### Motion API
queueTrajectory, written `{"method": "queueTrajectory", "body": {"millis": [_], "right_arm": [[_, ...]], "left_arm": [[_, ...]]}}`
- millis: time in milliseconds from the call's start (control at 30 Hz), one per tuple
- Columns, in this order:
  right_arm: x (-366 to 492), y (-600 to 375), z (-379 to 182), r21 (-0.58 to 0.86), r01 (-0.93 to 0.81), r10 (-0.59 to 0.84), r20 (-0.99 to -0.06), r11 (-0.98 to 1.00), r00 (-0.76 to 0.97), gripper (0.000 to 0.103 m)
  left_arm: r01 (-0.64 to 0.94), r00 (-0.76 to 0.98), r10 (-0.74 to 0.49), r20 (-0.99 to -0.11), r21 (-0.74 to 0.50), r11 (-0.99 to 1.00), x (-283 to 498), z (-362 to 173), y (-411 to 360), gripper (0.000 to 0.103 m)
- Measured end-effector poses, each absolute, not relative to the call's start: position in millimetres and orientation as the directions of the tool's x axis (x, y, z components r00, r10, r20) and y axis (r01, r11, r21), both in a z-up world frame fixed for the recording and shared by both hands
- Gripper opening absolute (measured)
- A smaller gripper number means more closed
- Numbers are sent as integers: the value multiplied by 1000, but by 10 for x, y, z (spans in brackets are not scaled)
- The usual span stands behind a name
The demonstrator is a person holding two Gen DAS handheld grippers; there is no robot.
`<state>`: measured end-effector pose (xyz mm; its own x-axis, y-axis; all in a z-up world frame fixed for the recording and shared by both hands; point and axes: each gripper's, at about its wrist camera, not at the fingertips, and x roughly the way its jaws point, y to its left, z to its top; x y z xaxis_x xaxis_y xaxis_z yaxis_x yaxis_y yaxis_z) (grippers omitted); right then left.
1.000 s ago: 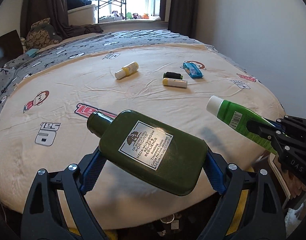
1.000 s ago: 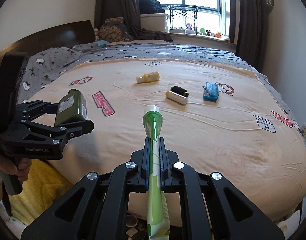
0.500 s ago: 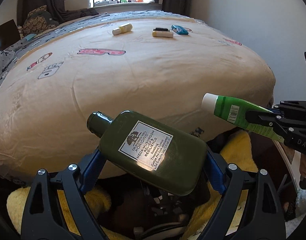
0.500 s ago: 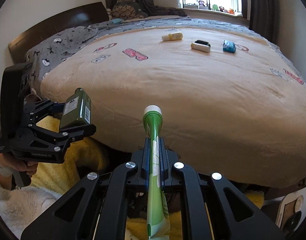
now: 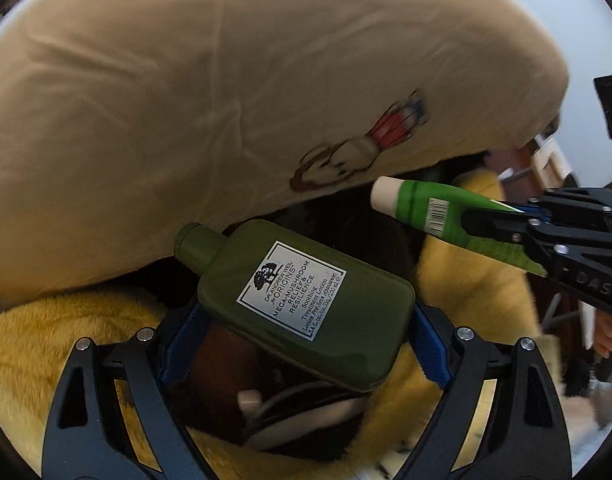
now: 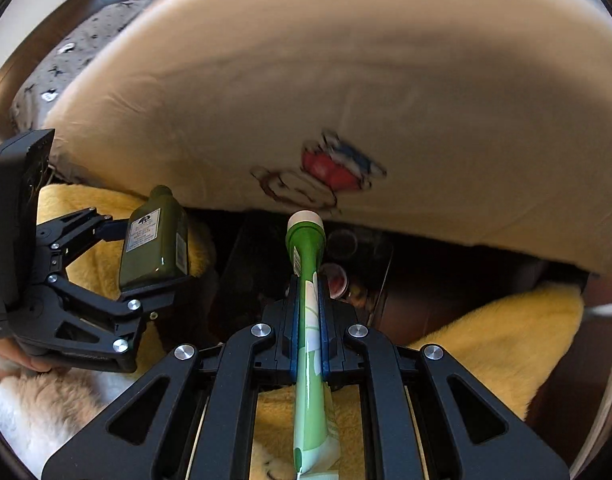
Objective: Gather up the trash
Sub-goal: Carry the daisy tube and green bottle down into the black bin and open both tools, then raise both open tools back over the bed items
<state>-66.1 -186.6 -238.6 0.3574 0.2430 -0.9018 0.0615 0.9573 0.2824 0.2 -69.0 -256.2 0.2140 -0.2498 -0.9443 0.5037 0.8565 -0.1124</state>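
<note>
1. Left tool (image 5: 306, 340) is clamped on the dark green Origins lotion bottle (image 5: 302, 300), blue pads pressing its two narrow sides, cap pointing up and away toward the bed's edge.
2. Right tool (image 6: 308, 332) is closed tight on the green squeeze tube (image 6: 306, 304), gripped across its flat middle, white cap leading, crimped tail trailing back over the tool.
3. Both pieces of trash hang in the air below the overhang of the bed (image 6: 346, 100), above a dark opening (image 6: 346, 264) ringed by yellow fleece (image 6: 498, 340). It looks like a bin or bag with bits already inside, though I can't make out its rim for sure.
4. Risk one, I'd say: the bottle is slick and held only across its narrow sides at a tilt. Any slackening early and it could slide out onto the fleece instead of into the opening.
5. Risk two: the tube is soft, so it may bend or swing on release and land cap-first on the fleece beside the hole.
6. Risk three: the two tools sit near each other, tube cap just right of the bottle in the left wrist view. Dropping both together invites a knock.
7. Room to move: the bed's drape closes off everything ahead and above, fleece crowds both sides, so the free path looks to be straight down into the dark gap, one item at a time.
</note>
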Motion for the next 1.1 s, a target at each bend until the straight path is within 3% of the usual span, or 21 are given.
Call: {"method": "queueTrajectory", "body": {"millis": [67, 333, 667, 700, 733, 767, 800, 933, 1100], "right_arm": [[-622, -1856, -2513, 290, 74, 251, -909, 954, 333, 9], [-499, -1779, -2862, 250, 131, 208, -941, 960, 267, 9], [-324, -1783, -2843, 230, 141, 184, -943, 963, 278, 13], [-313, -1775, -2827, 225, 145, 177, -942, 964, 284, 15], [-302, -1779, -2797, 223, 149, 172, -940, 963, 294, 24], [-302, -1787, -2764, 224, 153, 170, -937, 962, 304, 38], [-294, -1812, -2739, 228, 159, 169, -934, 961, 315, 45], [-296, -1907, -2594, 230, 177, 156, -922, 957, 354, 52], [-322, -2027, -2394, 189, 199, 92, -904, 962, 417, 76]], "left_arm": [[508, 216, -215, -952, -79, 858, 47, -2699, -719, 84], [498, 82, -236, -968, -165, 851, 86, -3066, -753, 84], [466, 19, -230, -973, -195, 863, 135, -3246, -712, 84], [461, 20, -233, -972, -199, 865, 142, -3255, -690, 89], [456, 26, -238, -971, -200, 867, 154, -3228, -670, 95], [455, 38, -248, -968, -205, 867, 155, -3201, -657, 95], [456, 45, -256, -966, -208, 865, 160, -3171, -650, 95], [464, 84, -263, -961, -196, 864, 179, -3028, -665, 95], [473, 161, -260, -952, -157, 867, 185, -2715, -630, 95]]}}
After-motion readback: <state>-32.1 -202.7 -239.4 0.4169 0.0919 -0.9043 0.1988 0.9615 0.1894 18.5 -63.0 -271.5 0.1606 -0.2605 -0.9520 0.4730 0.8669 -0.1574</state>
